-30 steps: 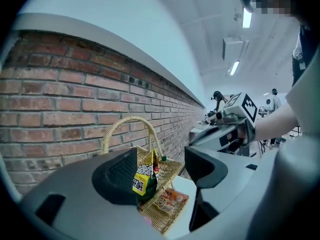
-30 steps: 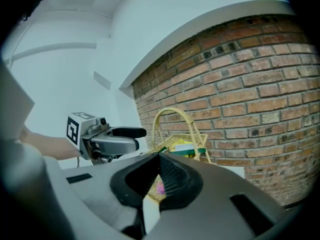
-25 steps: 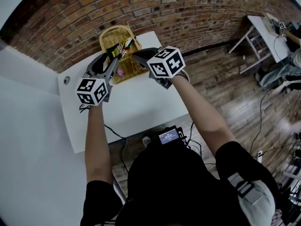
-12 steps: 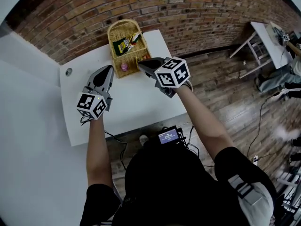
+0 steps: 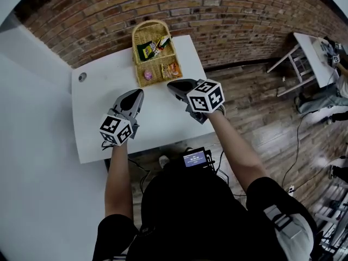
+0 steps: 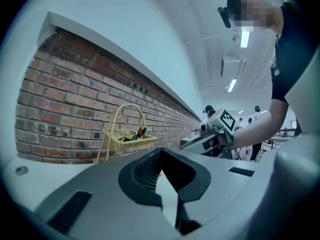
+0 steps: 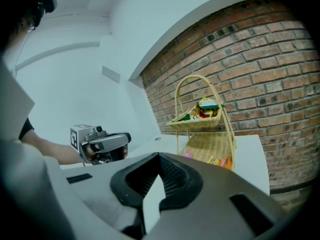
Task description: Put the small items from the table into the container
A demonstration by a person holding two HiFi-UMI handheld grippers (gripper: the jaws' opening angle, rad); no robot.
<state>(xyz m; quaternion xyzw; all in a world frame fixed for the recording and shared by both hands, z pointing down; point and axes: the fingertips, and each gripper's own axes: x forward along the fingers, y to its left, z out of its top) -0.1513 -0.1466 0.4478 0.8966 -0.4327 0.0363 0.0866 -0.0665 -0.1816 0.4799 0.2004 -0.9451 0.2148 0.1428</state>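
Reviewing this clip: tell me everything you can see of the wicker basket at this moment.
The wicker basket is pale woven cane with two tiers under a tall arched handle. It stands upright at the far edge of the white table, by the brick wall. The upper tier holds green, yellow and red packets; the lower one a pink item and an orange packet. The left claw and the right claw are both clear of it.

I wear a black short-sleeved shirt [image 5: 185, 211]. My left gripper [image 5: 137, 94] and right gripper [image 5: 171, 84] have smooth grey shells with black ribbed pads. Each carries a white cube [image 5: 116, 130] printed with black square markers. A small lit screen [image 5: 194, 157] hangs at my chest.
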